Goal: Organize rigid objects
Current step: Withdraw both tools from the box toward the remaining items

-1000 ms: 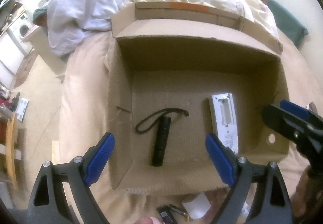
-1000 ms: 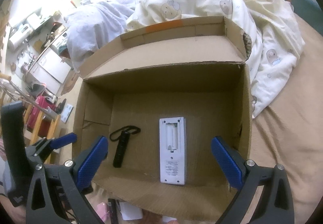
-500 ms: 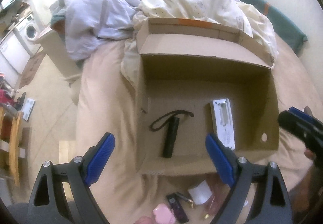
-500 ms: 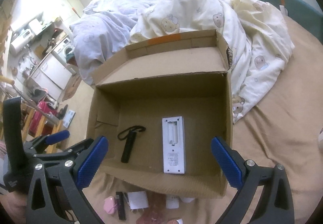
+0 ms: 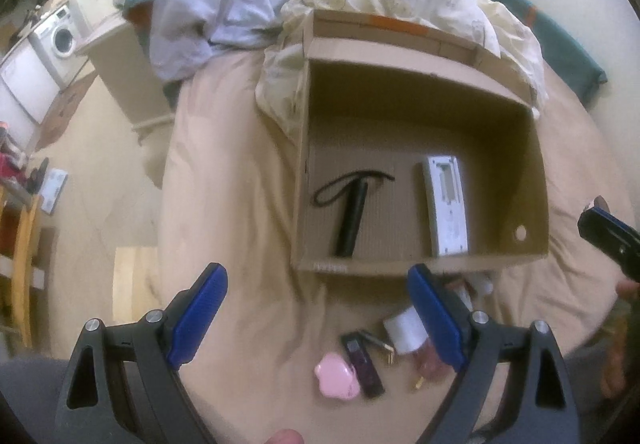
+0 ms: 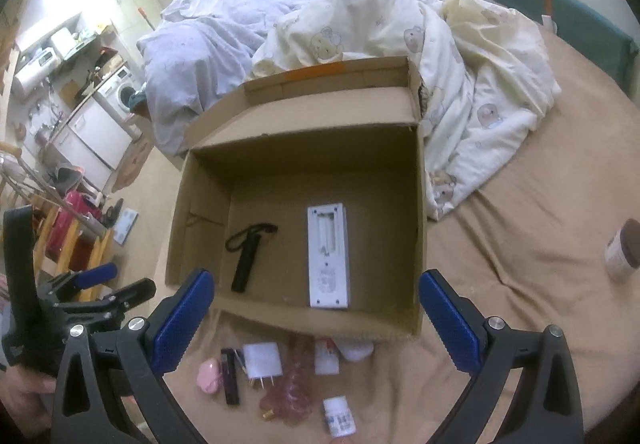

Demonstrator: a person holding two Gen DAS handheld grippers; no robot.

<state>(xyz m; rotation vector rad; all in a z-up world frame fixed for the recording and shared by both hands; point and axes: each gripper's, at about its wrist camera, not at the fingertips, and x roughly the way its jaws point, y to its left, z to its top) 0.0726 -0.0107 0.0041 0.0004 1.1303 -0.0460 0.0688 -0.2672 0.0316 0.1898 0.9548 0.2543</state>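
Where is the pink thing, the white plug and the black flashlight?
pink thing (image 6: 209, 377), right wrist view, middle of its top.
white plug (image 6: 262, 360), right wrist view, flat white body.
black flashlight (image 5: 352, 220), left wrist view, middle of its barrel, inside the box.

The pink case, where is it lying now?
In the right wrist view the pink case lies on the bed, before the cardboard box, leftmost of the small items, beside a dark stick.

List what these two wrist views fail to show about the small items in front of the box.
- Items nearest the cardboard box: the front wall hides part of them in both views.
- White charger: in the left wrist view a blue finger of the left gripper covers one side.
- White bottle: label print too small in the right wrist view.
- Clear pink item: too blurred to identify.
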